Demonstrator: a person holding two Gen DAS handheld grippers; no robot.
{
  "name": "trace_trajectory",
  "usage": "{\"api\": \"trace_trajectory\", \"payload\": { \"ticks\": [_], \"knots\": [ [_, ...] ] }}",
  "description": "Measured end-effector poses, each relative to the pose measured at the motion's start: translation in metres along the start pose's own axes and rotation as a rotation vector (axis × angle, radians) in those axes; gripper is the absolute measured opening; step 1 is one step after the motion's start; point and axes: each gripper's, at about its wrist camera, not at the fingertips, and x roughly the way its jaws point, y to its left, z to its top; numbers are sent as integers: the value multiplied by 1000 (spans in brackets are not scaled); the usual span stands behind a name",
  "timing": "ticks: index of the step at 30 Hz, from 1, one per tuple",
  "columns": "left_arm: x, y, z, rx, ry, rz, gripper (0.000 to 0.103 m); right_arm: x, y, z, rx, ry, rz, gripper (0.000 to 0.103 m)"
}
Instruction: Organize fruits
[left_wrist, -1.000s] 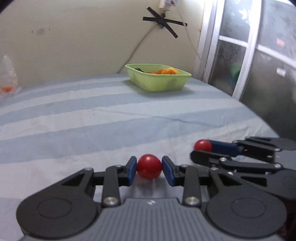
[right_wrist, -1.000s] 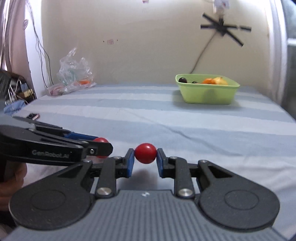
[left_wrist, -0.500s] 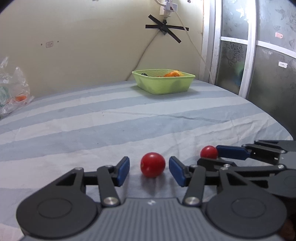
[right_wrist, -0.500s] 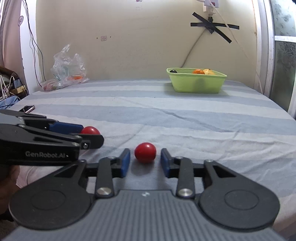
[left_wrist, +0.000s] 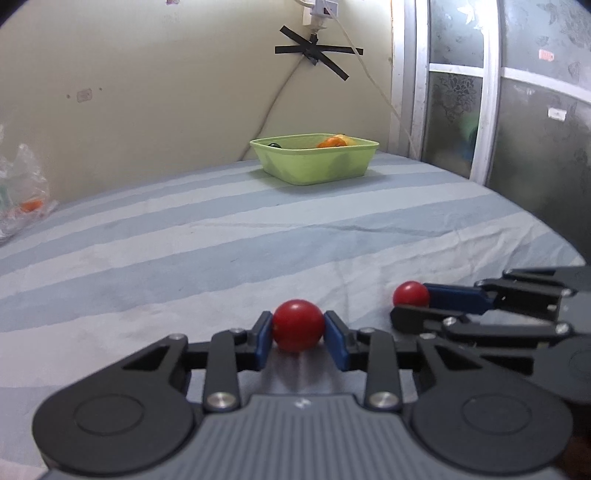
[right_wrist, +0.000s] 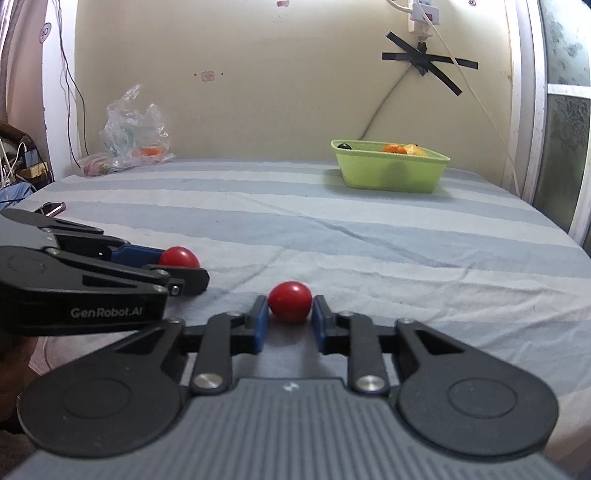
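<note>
left red tomato: round, glossy, on striped sheet, pinched between blue pads | right red tomato: round, glossy, on sheet, between blue pads | green tub: far right near wall, upright, holds orange and dark fruit

Both grippers back on their red fruits

Half a second ago both sets of jaws stood parted, each red fruit loose on the striped sheet between the pads; since then both have been closing. The left gripper now has its blue pads pressed on either side of the near red fruit. Just to its right, the right gripper has its pads against the other red fruit, as both did a second ago. The fruit in the left gripper now sits a little higher off the sheet than when it was let go.
</note>
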Motion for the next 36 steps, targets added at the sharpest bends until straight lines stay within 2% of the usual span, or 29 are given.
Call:
{"api": "trace_trajectory", "payload": {
  "ticks": [4,8,11,13,16,18,21,25,27,29,33,36],
  "knots": [
    [8,-2,40,16,-33,-52,30,4,-17,20,14,-33,23,28],
    [26,6,109,0,-77,-125,30,22,-55,69,41,-92,18,28],
    [60,10,164,-7,-82,-149,30,47,-88,108,87,-116,34,28],
    [94,17,196,-58,-31,-175,30,69,-106,129,118,-122,40,28],
    [155,36,228,-165,77,-237,30,107,-120,146,99,-118,17,28],
    [188,46,239,-215,128,-255,30,133,-129,151,107,-88,32,28],
    [227,56,248,-244,163,-258,30,167,-134,154,99,-51,36,28],
    [256,60,253,-252,183,-239,33,192,-133,158,68,-40,39,29],
    [263,61,254,-251,181,-241,40,196,-129,158,39,-57,23,29],
    [265,58,258,-247,172,-243,43,197,-125,157,12,-73,9,30],
    [252,59,257,-253,147,-243,43,182,-125,152,38,-100,-7,30],
    [227,58,252,-247,119,-207,43,160,-128,145,97,-113,-1,30]
  ]
}}
